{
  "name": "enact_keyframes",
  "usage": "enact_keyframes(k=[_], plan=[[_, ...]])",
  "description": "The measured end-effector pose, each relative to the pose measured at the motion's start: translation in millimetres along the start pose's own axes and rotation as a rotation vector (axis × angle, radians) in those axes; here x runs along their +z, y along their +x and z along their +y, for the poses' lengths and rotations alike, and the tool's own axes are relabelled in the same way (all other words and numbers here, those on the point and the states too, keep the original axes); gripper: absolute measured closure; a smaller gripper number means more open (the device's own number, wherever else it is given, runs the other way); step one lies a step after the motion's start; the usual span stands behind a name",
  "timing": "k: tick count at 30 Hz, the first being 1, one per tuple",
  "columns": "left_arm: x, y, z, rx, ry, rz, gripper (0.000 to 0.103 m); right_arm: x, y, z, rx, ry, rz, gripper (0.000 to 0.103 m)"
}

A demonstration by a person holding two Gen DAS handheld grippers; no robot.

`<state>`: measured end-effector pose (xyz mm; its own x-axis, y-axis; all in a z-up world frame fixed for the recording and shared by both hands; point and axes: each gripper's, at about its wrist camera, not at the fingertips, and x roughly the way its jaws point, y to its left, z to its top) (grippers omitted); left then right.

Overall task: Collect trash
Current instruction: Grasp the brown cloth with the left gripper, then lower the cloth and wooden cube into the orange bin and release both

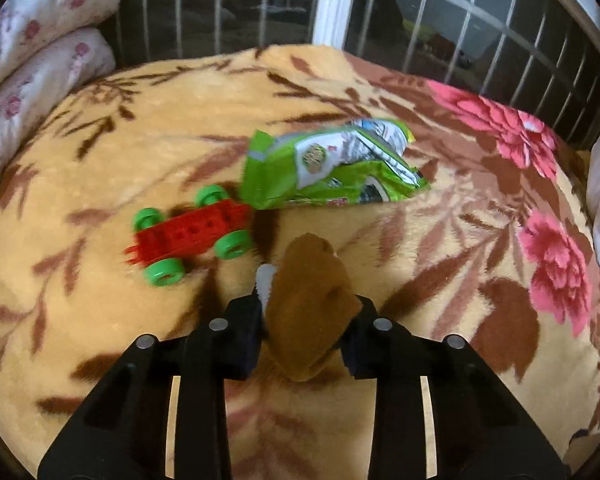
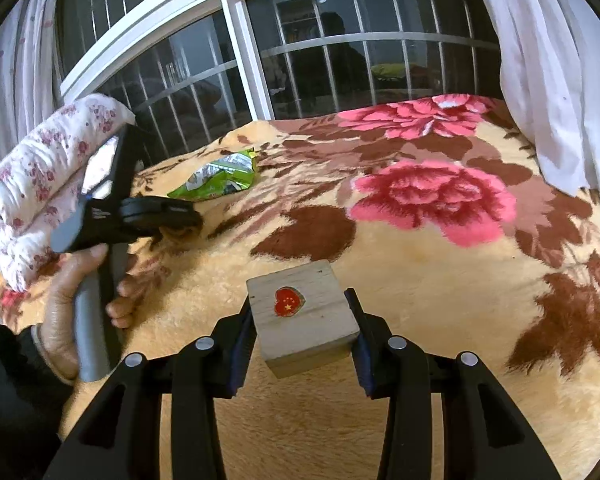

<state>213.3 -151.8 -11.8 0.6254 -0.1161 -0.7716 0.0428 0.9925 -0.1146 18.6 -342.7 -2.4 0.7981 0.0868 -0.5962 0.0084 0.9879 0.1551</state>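
My left gripper is shut on a brown plush toy with a white patch, held just above the blanket. A crumpled green snack wrapper lies ahead of it, also in the right wrist view. A red toy car with green wheels sits left of the wrapper, touching its corner. My right gripper is shut on a wooden block with a red heart sticker. The left gripper also shows in the right wrist view, held by a hand.
A tan fleece blanket with brown leaves and pink flowers covers the bed. Folded floral quilts are stacked at the left. A barred window runs behind the bed, and a white curtain hangs at the right.
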Motion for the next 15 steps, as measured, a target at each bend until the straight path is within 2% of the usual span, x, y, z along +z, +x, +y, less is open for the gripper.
enact_keyframes(k=[7,15], plan=[[-21,-55,8,-0.022,0.032,-0.078,0.073,-1,-1,0,-0.001,0.016,-0.001,0.061],[-67,-119,7,0.006,0.149,-0.169,0.073,-7,-5,10,0.006,0.003,-0.005,0.061]])
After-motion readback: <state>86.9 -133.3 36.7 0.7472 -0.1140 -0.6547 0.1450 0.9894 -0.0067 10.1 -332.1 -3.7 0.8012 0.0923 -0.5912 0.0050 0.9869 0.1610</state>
